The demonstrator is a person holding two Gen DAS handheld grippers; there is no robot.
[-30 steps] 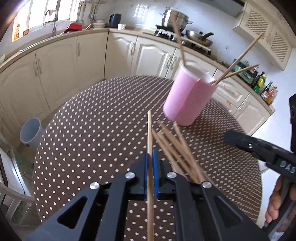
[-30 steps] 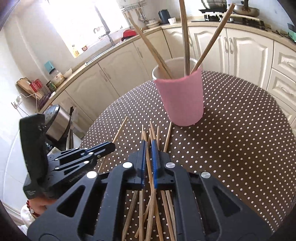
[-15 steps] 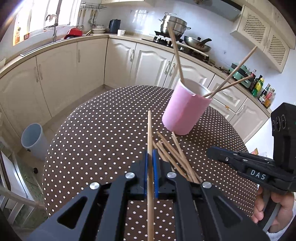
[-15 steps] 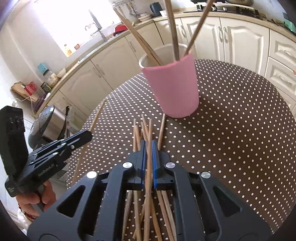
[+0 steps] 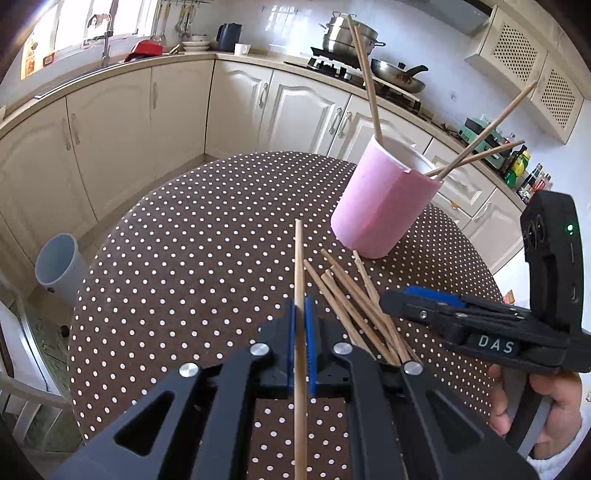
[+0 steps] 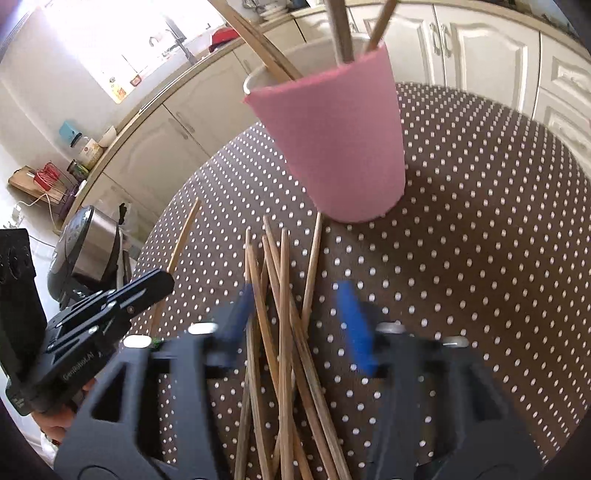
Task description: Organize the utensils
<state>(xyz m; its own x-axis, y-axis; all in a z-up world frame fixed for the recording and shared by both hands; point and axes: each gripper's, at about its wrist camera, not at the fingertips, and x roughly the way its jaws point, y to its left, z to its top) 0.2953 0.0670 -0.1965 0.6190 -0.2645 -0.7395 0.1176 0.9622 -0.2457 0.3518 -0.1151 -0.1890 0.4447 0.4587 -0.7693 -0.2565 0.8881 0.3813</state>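
Observation:
A pink cup (image 5: 380,210) with several chopsticks standing in it sits on the brown dotted table (image 5: 184,258). In front of it lies a loose pile of wooden chopsticks (image 5: 354,306). My left gripper (image 5: 301,321) is shut on a single chopstick (image 5: 298,258) that points at the far side of the table, left of the cup. My right gripper (image 6: 295,306) hangs low over the pile (image 6: 284,295), just short of the cup (image 6: 332,136). Its jaws are opening; several chopsticks lie between the blue pads, and the pads do not press on them.
A grey bin (image 5: 61,266) stands on the floor beyond the table's left edge. Cream cabinets and a stove with pots (image 5: 347,33) line the back wall. A metal cooker (image 6: 88,243) sits past the table, behind my left gripper (image 6: 162,280).
My right gripper was shut above the pile; it has sunk toward the chopsticks and the cup, and its jaws now stand apart. The left gripper, still holding its chopstick, shifted slightly.

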